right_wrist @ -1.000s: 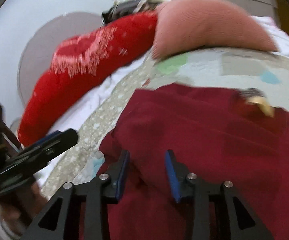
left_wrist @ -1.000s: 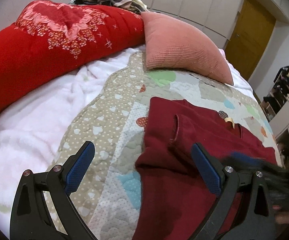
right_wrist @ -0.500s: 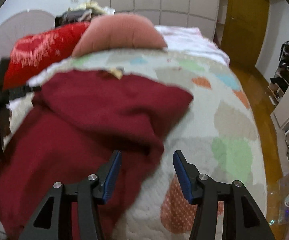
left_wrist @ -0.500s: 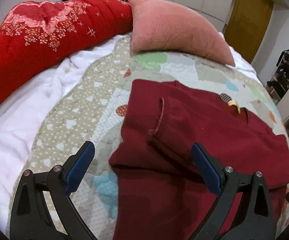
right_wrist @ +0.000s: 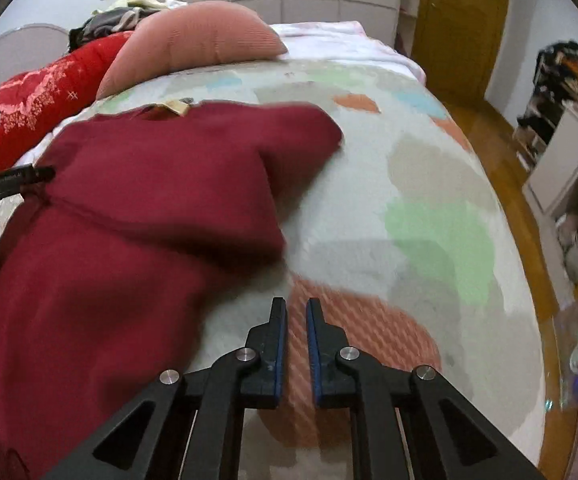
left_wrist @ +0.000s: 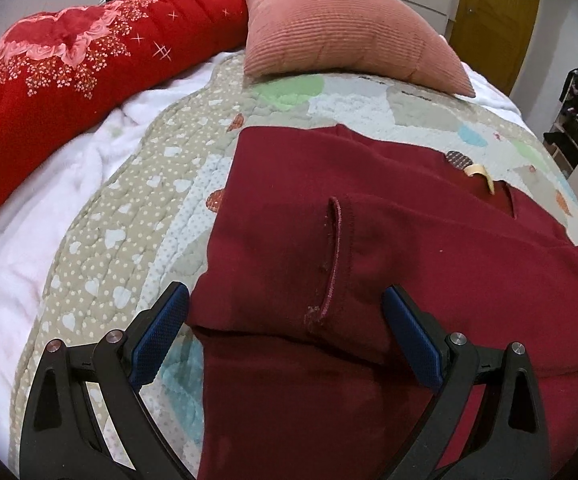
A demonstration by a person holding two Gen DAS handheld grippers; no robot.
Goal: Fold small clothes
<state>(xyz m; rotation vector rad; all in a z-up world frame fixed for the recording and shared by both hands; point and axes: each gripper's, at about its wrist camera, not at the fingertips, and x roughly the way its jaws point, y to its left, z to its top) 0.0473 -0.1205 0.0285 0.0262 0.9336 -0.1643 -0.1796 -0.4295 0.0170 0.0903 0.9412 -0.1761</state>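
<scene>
On the bed's quilt (left_wrist: 137, 216) lies the maroon garment (left_wrist: 369, 240) — soft, limp, best pinched at a hem. Left hand-held gripper (left_wrist: 285, 340) gapes over its cuff; right hand-held gripper (right_wrist: 297, 344), just closing, is clenched, empty.

Bare quilt (right_wrist: 429, 184) rightward; pillow (left_wrist: 341, 32) beyond

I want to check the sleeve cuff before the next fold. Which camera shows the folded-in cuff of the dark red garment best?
The left wrist view: the sleeve cuff lies sharp and centred on the dark red garment, its stitched edge visible between the open fingers. The right wrist view shows the garment blurred from the side, and the cuff edge cannot be made out.
</scene>
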